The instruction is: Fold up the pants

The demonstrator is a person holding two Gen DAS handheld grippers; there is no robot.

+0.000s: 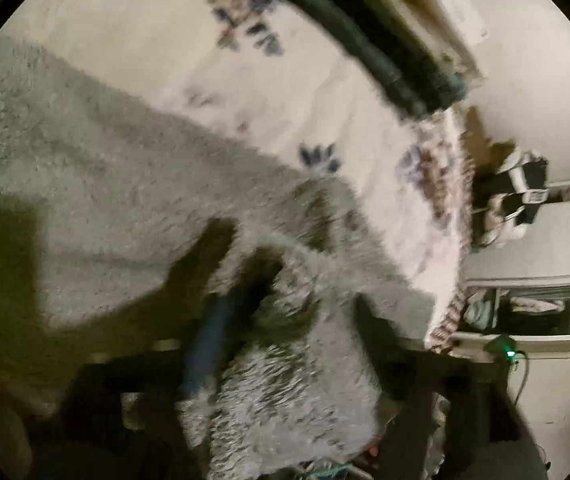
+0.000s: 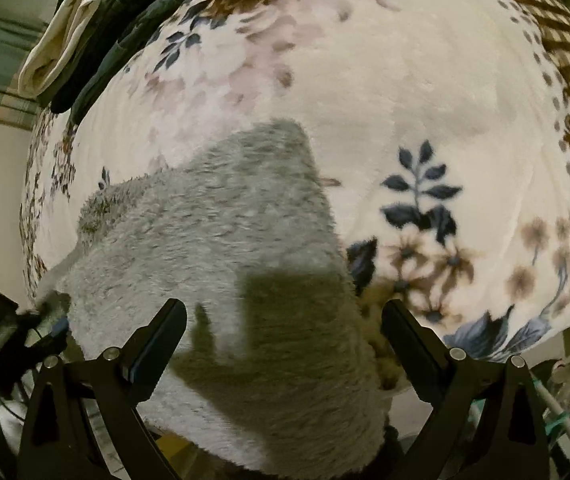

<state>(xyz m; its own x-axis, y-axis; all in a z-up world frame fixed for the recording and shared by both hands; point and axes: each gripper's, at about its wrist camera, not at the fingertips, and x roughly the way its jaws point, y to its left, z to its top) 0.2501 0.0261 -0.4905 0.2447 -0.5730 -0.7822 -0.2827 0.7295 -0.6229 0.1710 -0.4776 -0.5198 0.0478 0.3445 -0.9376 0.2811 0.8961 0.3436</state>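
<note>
right tongs (image 2: 285, 344) wide, empty, over the near end of the grey fleece pants (image 2: 221, 248) — likely set to pinch | left tongs (image 1: 285, 312) apart with fleece bunched between, grip unclear | pants on the bed blanket (image 2: 425, 92), lower centre, long axis toward upper centre | folded clothes (image 2: 97, 28) upper left.
</note>
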